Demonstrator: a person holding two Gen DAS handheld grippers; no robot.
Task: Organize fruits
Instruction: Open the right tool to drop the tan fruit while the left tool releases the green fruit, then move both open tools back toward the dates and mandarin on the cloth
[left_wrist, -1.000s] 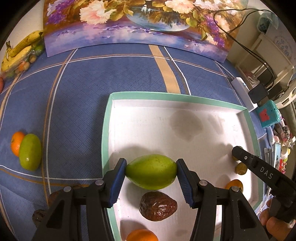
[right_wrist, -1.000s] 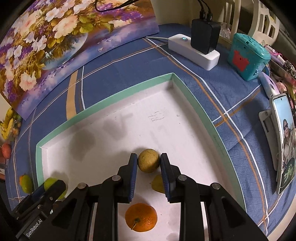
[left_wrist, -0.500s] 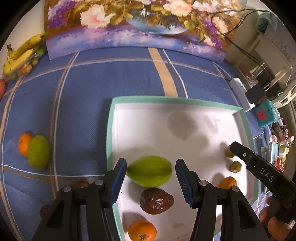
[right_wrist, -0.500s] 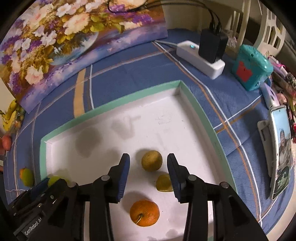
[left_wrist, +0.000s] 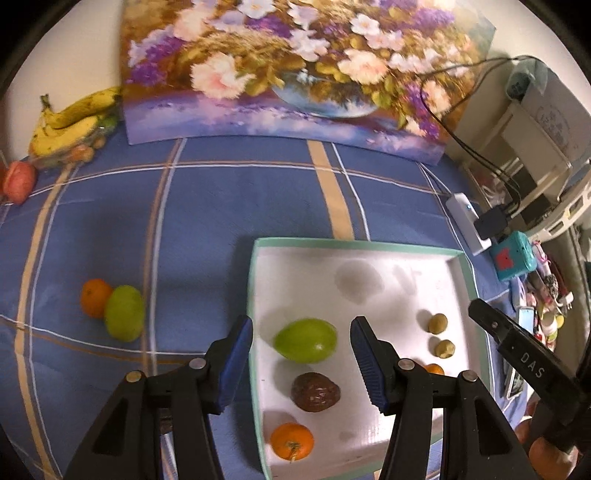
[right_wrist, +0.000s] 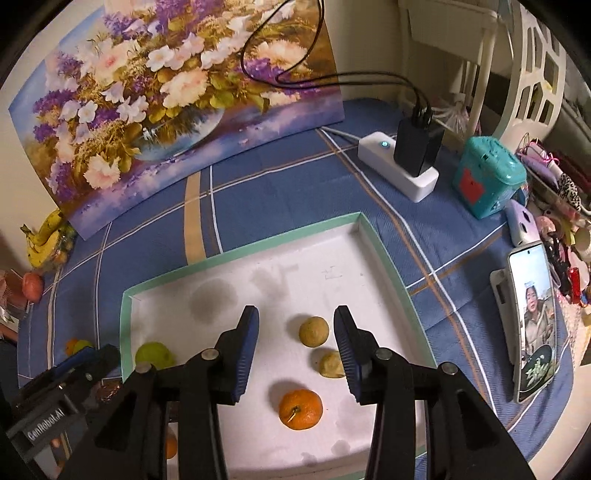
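Your left gripper (left_wrist: 301, 354) hangs above the white tray (left_wrist: 466, 280) with its jaws apart and nothing between the pads; the green mango (left_wrist: 306, 340) lies below on the tray floor, clear of both fingers. Your right gripper (right_wrist: 295, 345) is also empty, jaws parted above a small yellow fruit (right_wrist: 313, 331) that rests in the tray. A wrinkled brown fruit (left_wrist: 315, 391) and an orange (left_wrist: 291, 441) sit just nearer you, apparently lined up by kind. On the blue cloth (left_wrist: 184, 236), well left of the tray, another mango (left_wrist: 124, 318) touches another orange (left_wrist: 95, 297), likely awaiting sorting.
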